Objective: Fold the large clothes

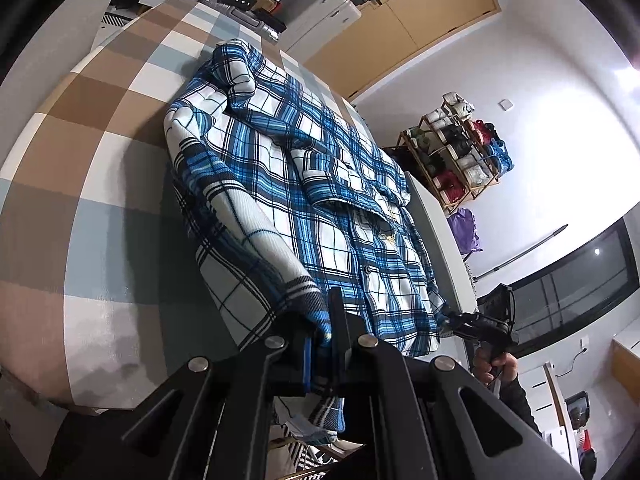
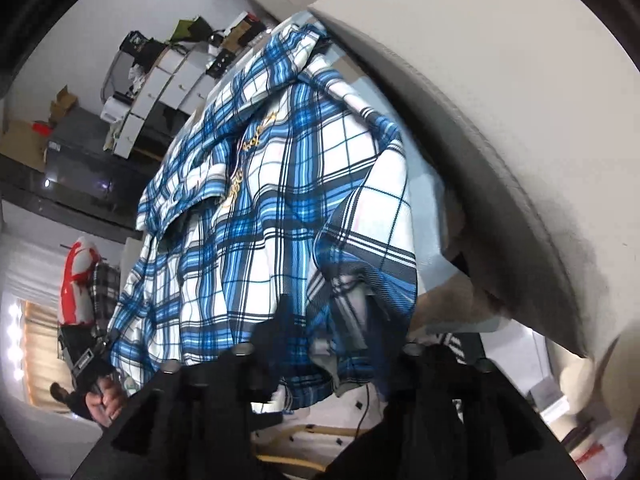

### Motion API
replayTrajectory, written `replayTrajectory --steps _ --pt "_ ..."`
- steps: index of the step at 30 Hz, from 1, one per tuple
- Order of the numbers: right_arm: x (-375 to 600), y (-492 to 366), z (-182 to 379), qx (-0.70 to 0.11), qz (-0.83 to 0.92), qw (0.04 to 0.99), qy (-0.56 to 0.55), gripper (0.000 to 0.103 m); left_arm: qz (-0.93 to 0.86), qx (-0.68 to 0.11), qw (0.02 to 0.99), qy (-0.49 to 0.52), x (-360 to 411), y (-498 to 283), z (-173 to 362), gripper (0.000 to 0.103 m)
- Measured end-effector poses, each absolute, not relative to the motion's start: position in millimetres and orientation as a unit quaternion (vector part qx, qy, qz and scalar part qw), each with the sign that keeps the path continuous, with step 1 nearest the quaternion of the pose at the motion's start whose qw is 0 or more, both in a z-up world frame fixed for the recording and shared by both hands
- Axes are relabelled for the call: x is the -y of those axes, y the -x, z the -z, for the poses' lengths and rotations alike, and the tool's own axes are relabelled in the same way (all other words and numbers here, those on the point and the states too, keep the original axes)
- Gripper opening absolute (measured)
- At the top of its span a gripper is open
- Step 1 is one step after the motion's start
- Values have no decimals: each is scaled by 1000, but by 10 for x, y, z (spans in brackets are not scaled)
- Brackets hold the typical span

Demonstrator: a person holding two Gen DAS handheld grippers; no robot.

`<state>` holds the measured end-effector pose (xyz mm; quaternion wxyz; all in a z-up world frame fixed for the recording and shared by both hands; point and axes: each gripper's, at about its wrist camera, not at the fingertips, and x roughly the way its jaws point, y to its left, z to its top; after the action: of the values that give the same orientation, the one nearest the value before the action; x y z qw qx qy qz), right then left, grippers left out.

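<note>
I saw the bed [image 1: 80, 184] under its brown, grey and white check cover, with the shirt [image 1: 320, 184] spread along its right side, collar far and hem near. My left gripper [image 1: 320, 344] was clamped tight on the shirt's near left hem, cloth bunched between the jaws. My right gripper [image 2: 320, 344] was blurred in its own view, but shirt fabric sat pinched between its jaws at the near right corner.

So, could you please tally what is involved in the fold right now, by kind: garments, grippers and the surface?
Plaid shirts: 1, the blue and white shirt.
Grippers: 2, the left gripper and right gripper.
Checked bed covers: 1, the brown and grey cover.
Total: 4.
</note>
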<state>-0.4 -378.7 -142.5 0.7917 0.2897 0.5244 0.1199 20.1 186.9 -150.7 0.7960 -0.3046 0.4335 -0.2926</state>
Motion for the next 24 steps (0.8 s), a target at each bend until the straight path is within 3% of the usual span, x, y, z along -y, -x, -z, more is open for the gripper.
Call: replayTrajectory --steps 3,19,21,24 --pt "3881 41 1409 -523 -114 794 -289 53 293 -433 797 304 -1866 -202 1508 1" --pt "3520 -71 1262 -552 -41 829 -76 54 291 -437 796 301 -1840 -175 1519 1" --pt "3475 -31 1175 -544 -27 838 -40 70 292 -438 795 300 -1829 -173 1522 1" --pt "3504 -5 1149 -547 -36 835 -39 72 291 -441 794 300 -1817 -182 1533 1"
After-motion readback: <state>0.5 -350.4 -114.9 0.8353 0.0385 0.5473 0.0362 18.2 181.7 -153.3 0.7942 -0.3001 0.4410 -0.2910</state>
